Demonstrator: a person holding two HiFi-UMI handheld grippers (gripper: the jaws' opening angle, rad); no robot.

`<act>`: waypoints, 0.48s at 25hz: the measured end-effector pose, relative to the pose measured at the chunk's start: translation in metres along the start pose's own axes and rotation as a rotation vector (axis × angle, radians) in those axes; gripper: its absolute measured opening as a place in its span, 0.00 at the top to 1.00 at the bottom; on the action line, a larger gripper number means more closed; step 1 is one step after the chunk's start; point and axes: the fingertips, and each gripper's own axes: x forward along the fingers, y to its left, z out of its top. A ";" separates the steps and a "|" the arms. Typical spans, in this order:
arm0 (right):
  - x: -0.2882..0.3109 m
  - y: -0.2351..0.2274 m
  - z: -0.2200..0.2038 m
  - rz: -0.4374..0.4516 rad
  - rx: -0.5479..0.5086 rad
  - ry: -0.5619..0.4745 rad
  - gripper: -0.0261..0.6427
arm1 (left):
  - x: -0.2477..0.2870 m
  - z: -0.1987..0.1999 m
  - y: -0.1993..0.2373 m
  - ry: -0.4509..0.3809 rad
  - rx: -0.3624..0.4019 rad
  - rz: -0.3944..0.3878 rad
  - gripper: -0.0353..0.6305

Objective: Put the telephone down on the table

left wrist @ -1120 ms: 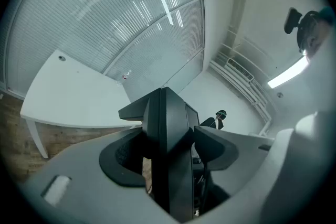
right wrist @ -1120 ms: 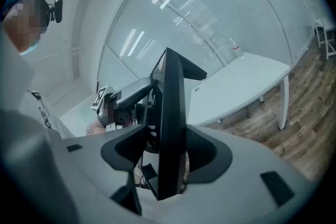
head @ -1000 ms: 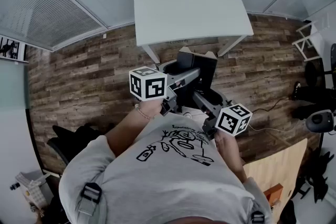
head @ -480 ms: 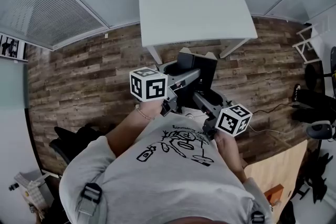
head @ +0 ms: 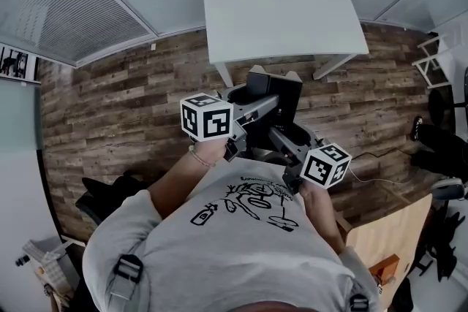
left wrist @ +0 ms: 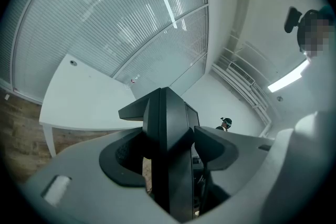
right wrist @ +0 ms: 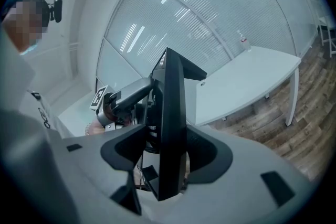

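The left claw point(left wrist: 168, 144) and the right claw point(right wrist: 170, 152) are each pinching the black telephone point(head: 276, 93) from their own side, probably sharing its weight to keep it steady above the wooden floor point(head: 124, 106), short of the white desk point(head: 285, 4).

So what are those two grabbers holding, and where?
The black telephone: the left gripper clamps one thin edge, the right gripper another edge.

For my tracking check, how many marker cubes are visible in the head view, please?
2. One marker cube is on the left gripper, left of the telephone; the other on the right gripper, lower right. None appears hidden.
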 end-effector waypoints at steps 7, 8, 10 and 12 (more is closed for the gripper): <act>-0.002 -0.003 -0.004 -0.006 0.015 0.003 0.63 | 0.002 -0.005 0.000 0.013 0.001 -0.002 0.52; -0.003 -0.004 -0.004 -0.004 0.016 0.003 0.63 | 0.004 -0.005 0.000 0.013 0.001 -0.001 0.52; -0.005 -0.007 -0.001 0.001 0.016 0.004 0.63 | 0.009 -0.005 -0.002 0.013 0.003 0.003 0.52; -0.010 -0.013 0.002 0.009 0.017 0.005 0.63 | 0.016 -0.005 -0.005 0.012 0.009 0.008 0.52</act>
